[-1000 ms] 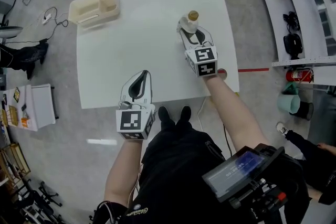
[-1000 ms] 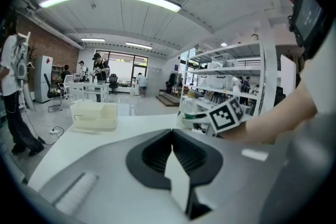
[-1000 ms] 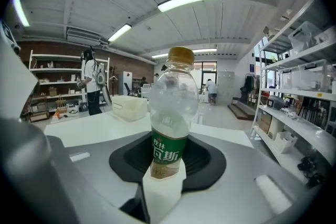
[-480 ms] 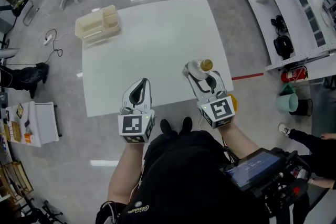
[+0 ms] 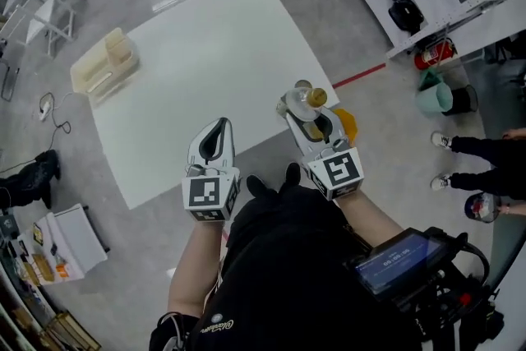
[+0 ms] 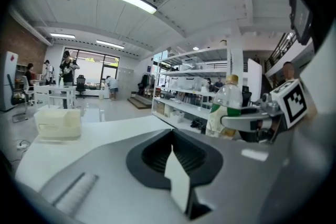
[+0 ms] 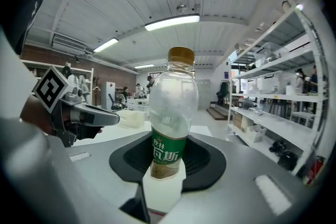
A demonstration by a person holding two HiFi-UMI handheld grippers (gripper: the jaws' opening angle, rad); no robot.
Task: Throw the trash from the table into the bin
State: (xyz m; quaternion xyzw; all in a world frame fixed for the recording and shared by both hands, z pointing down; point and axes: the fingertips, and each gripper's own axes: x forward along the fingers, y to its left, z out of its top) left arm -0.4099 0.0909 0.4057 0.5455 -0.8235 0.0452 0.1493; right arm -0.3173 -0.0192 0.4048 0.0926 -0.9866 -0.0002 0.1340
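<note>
Now clear of the tabletop (image 5: 189,78), at centre right; grips bottle (image 7: 173,113) upright by its base in right gripper (image 5: 304,115) jaws, for binning; left gripper (image 5: 216,134) jaws together, empty.

**What we cannot make out around the jaws**

In the head view we see only the cap and shoulder of the bottle (image 5: 311,98); the rest is hidden under the right gripper (image 5: 302,109). In the right gripper view its base sinks behind the white pad (image 7: 164,189) between the jaws. Just right of those jaws a yellow thing (image 5: 346,124) peeks out, mostly covered, and we cannot tell what it is. Far ahead of the left gripper's (image 5: 216,131) jaws, the beige tray's (image 5: 105,64) contents are too small to tell.
</note>
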